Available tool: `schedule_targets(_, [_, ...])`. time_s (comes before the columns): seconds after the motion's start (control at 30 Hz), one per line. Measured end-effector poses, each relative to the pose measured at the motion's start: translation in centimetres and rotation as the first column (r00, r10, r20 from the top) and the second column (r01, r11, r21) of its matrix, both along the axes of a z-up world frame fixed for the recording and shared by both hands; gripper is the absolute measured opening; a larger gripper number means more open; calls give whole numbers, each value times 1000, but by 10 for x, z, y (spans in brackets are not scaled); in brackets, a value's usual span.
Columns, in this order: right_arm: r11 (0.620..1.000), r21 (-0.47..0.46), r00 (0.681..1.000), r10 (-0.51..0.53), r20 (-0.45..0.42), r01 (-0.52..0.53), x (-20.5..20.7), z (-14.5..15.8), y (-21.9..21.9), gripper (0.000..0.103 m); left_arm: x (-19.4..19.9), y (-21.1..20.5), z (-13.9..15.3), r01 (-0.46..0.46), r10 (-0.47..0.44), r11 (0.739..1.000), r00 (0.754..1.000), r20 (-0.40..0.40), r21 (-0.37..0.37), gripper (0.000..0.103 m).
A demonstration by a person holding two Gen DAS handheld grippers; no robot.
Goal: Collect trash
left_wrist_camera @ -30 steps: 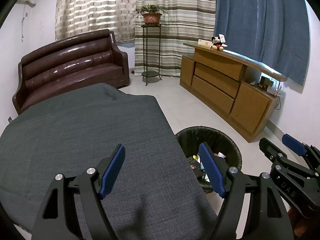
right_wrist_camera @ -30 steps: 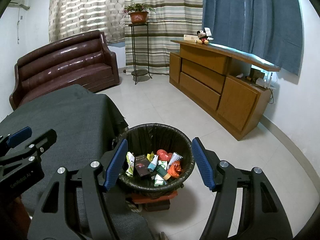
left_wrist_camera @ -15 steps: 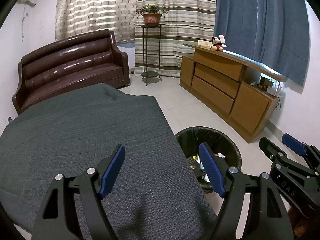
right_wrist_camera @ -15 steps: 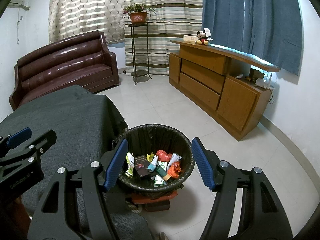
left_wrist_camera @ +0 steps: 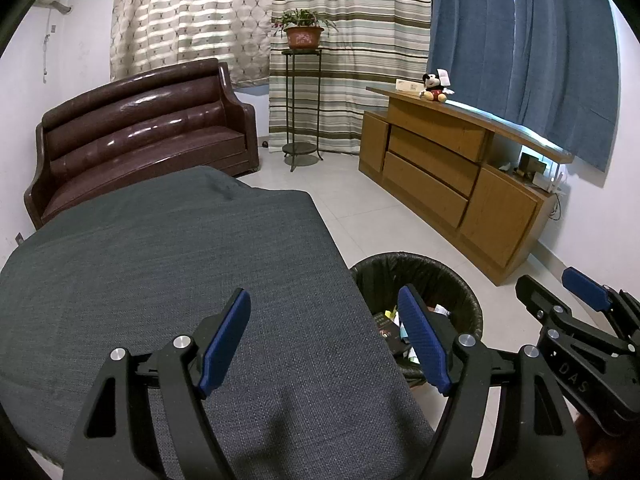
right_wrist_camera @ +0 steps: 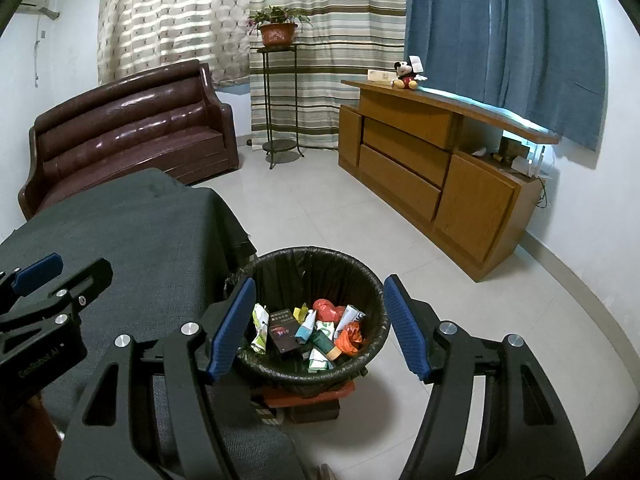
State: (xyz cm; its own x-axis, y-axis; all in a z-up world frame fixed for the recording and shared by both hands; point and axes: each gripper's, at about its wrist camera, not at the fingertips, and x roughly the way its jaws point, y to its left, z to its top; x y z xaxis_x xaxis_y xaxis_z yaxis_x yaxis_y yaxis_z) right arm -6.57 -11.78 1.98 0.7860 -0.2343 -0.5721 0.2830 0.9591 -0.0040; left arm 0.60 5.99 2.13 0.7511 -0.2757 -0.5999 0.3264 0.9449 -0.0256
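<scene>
Our right gripper [right_wrist_camera: 318,328], empty with jaws apart, hovers nearest the trash bin [right_wrist_camera: 372,280]; our left gripper [left_wrist_camera: 324,340] gapes empty over the grey table [left_wrist_camera: 160,272].

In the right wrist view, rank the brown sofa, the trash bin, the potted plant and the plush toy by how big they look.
1. Brown sofa
2. Trash bin, nearer the camera, so it looks bigger than it may be
3. Potted plant
4. Plush toy

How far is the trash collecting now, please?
Done, it seems: the bin holds wrappers, and the grey cloth on the table shows no litter. In hand: nothing; the left gripper and the right gripper are both open and empty. Left: no more trash is visible in either view, so probably nothing, or only litter outside these views.
</scene>
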Motion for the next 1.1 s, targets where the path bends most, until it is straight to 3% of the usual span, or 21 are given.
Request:
schedule_targets(0.87, [1000,0,1000,0,-1,0,0,0,1,65,-1,-2,-2,10,-10,1000,1000,-1,-2,74])
schedule_targets(1.1, [1000,0,1000,0,0,0,0,0,1,65,-5,-6,-2,7,-7,1000,1000,16,23,79])
